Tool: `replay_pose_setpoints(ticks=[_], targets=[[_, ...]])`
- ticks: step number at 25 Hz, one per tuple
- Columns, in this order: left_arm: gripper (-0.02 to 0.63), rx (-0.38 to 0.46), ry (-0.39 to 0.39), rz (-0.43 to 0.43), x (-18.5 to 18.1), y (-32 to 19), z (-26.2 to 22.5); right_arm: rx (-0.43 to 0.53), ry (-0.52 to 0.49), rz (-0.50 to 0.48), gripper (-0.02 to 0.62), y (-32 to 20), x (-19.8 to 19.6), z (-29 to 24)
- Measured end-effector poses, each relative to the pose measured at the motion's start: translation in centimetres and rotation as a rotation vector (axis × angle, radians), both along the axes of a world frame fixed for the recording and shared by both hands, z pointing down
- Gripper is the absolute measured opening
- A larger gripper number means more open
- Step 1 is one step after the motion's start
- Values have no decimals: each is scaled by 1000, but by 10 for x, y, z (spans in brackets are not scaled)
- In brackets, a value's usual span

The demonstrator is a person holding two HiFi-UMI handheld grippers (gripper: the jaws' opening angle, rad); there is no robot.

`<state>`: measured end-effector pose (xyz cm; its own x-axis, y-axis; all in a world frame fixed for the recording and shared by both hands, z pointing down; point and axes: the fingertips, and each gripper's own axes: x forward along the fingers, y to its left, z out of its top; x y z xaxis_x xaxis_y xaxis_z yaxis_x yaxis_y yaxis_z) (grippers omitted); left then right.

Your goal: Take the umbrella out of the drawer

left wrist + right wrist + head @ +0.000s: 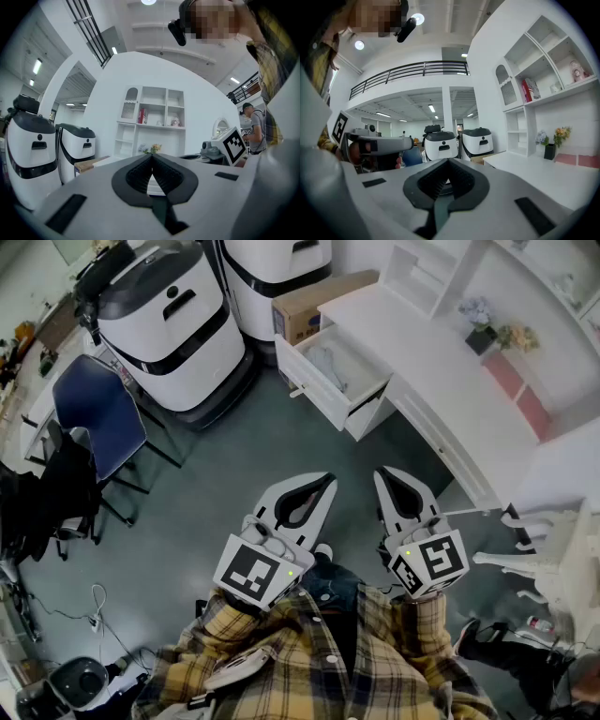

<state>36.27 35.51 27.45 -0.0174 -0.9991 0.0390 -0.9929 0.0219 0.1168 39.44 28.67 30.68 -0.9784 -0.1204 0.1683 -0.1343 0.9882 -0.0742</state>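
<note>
The grey-green floor (234,456) carries most of what shows. A white machine with black bands (178,329) stands on it at the top, with a second machine (277,277) of the same kind just beside it. A cardboard box (314,304) sits near that one, against the white desk (422,348). A blue chair (98,413) stands on thin black legs at the left, and a thin cable (94,596) trails over the floor at the lower left. At the back of the desk top stands a dark pot of pale flowers (480,334), a second bunch (518,337) just beside it. The desk's drawer (309,385) is pulled open over the floor, and a pale bundle (328,367) lies inside it.
</note>
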Motion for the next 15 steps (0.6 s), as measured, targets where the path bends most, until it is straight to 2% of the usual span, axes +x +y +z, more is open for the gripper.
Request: replay_pose_setpoints(ticks=[15], targets=[[18, -8, -9, -71, 9, -3, 6, 12, -16, -41, 17, -9, 16, 4]])
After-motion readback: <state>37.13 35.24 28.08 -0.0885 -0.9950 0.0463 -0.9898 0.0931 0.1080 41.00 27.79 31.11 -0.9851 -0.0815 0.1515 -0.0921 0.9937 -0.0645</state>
